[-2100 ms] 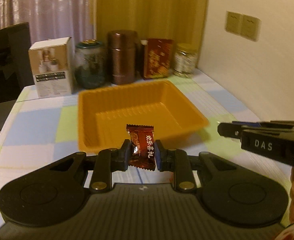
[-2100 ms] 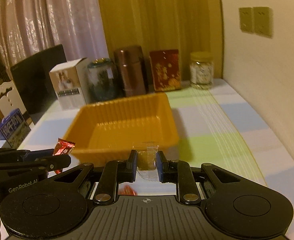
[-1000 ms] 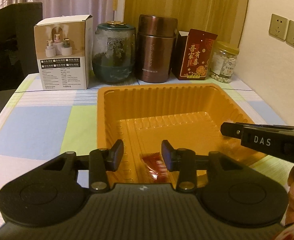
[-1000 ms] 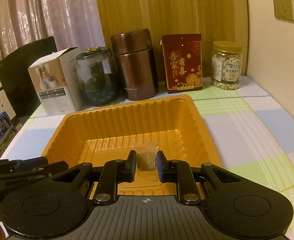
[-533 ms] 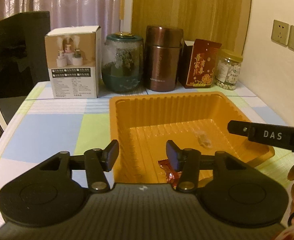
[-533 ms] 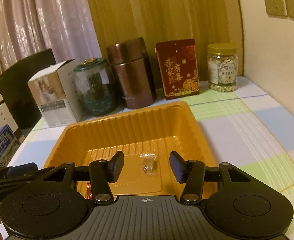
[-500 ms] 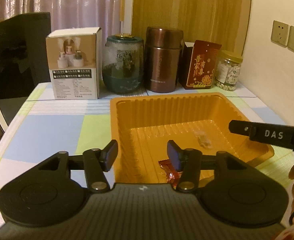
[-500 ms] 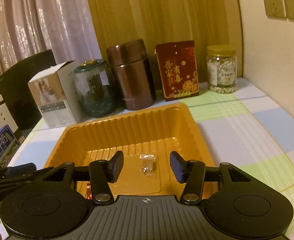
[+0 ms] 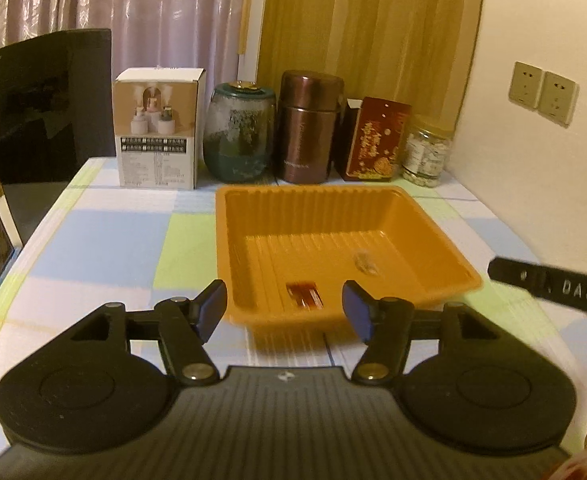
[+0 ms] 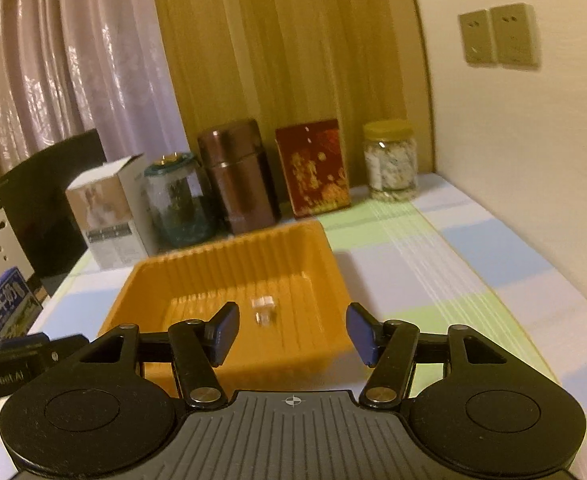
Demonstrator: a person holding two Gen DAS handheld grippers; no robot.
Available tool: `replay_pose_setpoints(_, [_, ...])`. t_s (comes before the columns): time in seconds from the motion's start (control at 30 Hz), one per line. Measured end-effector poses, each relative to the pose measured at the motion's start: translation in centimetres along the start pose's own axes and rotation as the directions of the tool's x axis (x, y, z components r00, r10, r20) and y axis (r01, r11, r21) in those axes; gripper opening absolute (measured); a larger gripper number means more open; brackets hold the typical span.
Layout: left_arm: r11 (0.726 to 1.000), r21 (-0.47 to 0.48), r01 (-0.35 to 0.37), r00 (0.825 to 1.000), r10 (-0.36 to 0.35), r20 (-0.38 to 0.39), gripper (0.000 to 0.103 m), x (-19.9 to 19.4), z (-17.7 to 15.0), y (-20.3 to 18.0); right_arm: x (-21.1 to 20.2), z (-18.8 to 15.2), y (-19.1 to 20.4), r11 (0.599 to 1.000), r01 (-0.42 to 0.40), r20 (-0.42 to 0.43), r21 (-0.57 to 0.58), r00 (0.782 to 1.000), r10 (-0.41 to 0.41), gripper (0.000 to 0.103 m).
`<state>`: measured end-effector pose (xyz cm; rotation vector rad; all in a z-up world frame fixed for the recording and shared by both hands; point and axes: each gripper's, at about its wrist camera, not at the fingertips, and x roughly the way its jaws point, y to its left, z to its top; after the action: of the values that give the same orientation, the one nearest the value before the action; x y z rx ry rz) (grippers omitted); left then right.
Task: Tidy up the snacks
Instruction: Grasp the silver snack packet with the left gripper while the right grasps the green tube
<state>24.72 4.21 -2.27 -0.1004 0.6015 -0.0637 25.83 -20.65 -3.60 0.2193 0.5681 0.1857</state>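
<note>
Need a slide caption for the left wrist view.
Left gripper open before orange tray holding red candy and clear-wrapped candy.

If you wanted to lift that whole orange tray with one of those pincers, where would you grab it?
Probably at the near rim of the orange ribbed plastic tray. The rim flares out as a thin lip, so one finger could go inside the wall and one outside, coming from above on the near side. The open left gripper is already close to that edge. The small red-brown wrapped candy lies just inside, so grip beside it.
</note>
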Motion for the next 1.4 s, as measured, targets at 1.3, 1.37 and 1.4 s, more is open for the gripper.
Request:
replay_pose_setpoints(1.3, [0.997, 0.065, -0.037, 0.99, 0.045, -0.13, 0.069, -8.5, -8.8, -0.4, -3.9, -9.7, 1.8, 0.98, 0.064, -0.24, 0.189, 0.971, -0.017, 0.047])
replay_pose_setpoints(1.37, [0.997, 0.066, -0.035, 0.99, 0.043, -0.132, 0.069, -8.3, -8.8, -0.3, -3.1, -9.7, 1.9, 0.979, 0.074, -0.25, 0.189, 0.968, -0.025, 0.045])
replay_pose_setpoints(1.4, [0.997, 0.065, -0.035, 0.99, 0.044, -0.133, 0.069, -8.1, -8.7, -0.3, -2.8, -9.7, 2.1, 0.98, 0.08, -0.255, 0.185, 0.966, -0.031, 0.044])
